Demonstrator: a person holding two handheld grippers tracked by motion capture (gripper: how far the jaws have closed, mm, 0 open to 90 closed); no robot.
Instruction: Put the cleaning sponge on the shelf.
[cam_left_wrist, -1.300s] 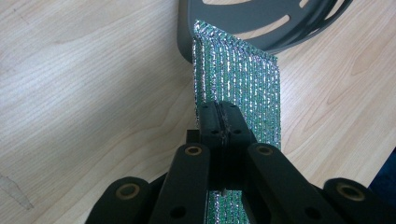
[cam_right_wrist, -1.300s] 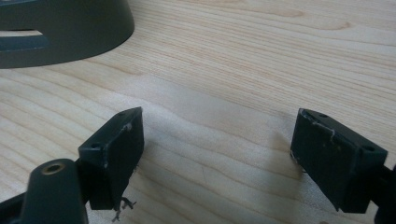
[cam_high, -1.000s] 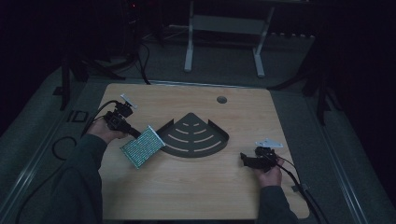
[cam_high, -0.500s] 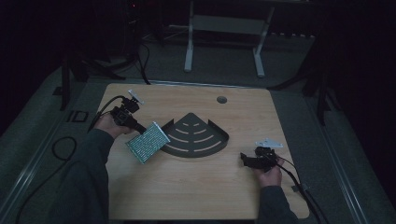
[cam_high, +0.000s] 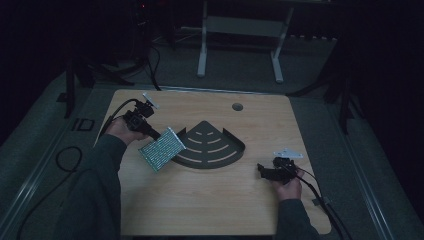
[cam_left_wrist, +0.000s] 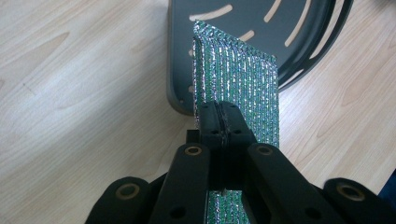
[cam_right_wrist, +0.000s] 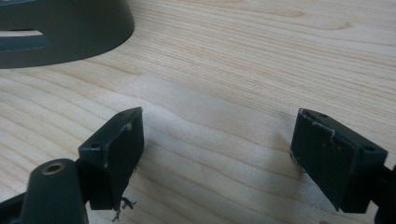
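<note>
A glittery green sponge pad (cam_high: 162, 149) hangs tilted at the left edge of a dark fan-shaped slotted tray (cam_high: 212, 160), with my left gripper (cam_high: 156, 135) shut on its upper edge. In the left gripper view the sponge pad (cam_left_wrist: 243, 88) stands on edge beyond my left gripper (cam_left_wrist: 220, 122), partly over the tray (cam_left_wrist: 299, 42). Low over the wood at the right my right gripper (cam_high: 260, 171) is open and holds nothing. The right gripper view has my right gripper (cam_right_wrist: 217, 154) with its jaws wide apart above bare table, and the tray's rim (cam_right_wrist: 70, 42) at the upper left.
The wooden table (cam_high: 210, 200) has a round cable hole (cam_high: 237, 106) near its far edge. Cables trail from both grippers off the table's sides. A white metal stand (cam_high: 240, 30) is on the floor beyond the table.
My left gripper has carried the sponge pad a little to the right and farther from me, up to the tray's left edge. My right gripper has stayed where it was.
</note>
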